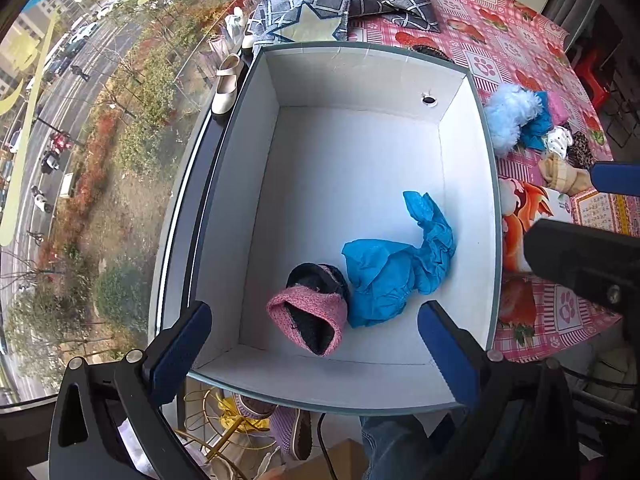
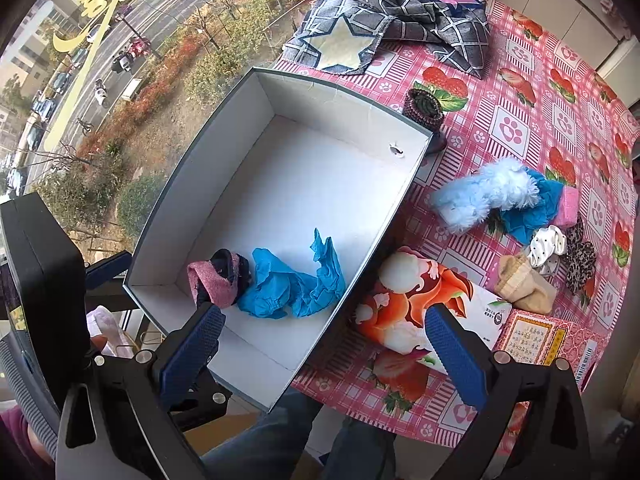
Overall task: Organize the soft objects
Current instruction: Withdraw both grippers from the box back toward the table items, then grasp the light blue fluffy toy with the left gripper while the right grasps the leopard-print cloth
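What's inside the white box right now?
Inside the white box: a pink-and-black knit piece touching a crumpled blue cloth. Whatever lies beneath them is covered.

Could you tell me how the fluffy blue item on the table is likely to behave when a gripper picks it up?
The fluffy blue item looks plush, so it would probably compress and feel light. Its long pile may slip between the pads. It touches a blue cloth, which might drag along.
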The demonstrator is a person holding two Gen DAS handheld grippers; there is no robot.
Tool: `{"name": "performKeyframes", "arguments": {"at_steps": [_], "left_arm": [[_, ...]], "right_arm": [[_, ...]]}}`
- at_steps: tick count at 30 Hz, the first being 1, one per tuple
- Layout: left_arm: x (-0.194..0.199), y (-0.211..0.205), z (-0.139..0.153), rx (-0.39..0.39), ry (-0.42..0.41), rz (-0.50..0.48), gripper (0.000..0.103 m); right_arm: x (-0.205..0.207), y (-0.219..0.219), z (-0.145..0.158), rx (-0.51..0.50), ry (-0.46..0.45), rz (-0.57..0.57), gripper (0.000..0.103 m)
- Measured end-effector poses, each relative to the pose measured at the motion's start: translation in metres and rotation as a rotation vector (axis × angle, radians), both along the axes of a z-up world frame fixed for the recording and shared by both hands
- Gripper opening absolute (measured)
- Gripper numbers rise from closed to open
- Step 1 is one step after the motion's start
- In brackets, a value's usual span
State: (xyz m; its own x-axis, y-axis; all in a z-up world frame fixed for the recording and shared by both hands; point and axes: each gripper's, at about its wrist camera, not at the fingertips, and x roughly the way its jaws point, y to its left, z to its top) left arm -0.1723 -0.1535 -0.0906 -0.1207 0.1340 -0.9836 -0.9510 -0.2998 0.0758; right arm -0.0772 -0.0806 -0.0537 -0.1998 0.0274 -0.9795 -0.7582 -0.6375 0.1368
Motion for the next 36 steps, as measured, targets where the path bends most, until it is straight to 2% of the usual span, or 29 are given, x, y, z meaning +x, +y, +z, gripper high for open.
{"name": "performKeyframes", "arguments": {"at_steps": [9,14,19,23,27,31,36], "left_arm": [[0.019,0.044,0.024,0.042,-0.057,-0.059,0.103],[0.045,0.08,0.036,0.057,-0.098,-0.126,0.103],[0.081,0.128,0.036,0.05,-0.079,-0.22,0.103],[0.111,0.167,0.027,0.028,-0.075,-0.298,0.103],[0.139,0.202,0.0,-0.035,-0.039,-0.379,0.103],[0.154,0.225,-0.031,-0.109,0.0,-0.417,0.103],[0.163,0.246,-0.062,-0.184,0.015,-0.426,0.103]], "right_arm": [[0.052,0.044,0.029,-0.006,0.061,-0.132,0.102],[0.111,0.083,0.048,-0.033,0.106,-0.27,0.102],[0.188,0.127,0.052,-0.046,0.117,-0.446,0.102],[0.245,0.153,0.033,-0.076,0.091,-0.564,0.102],[0.286,0.172,0.004,-0.123,0.06,-0.635,0.102],[0.308,0.188,-0.03,-0.169,0.035,-0.669,0.102],[0.317,0.213,-0.073,-0.212,0.005,-0.688,0.102]]}}
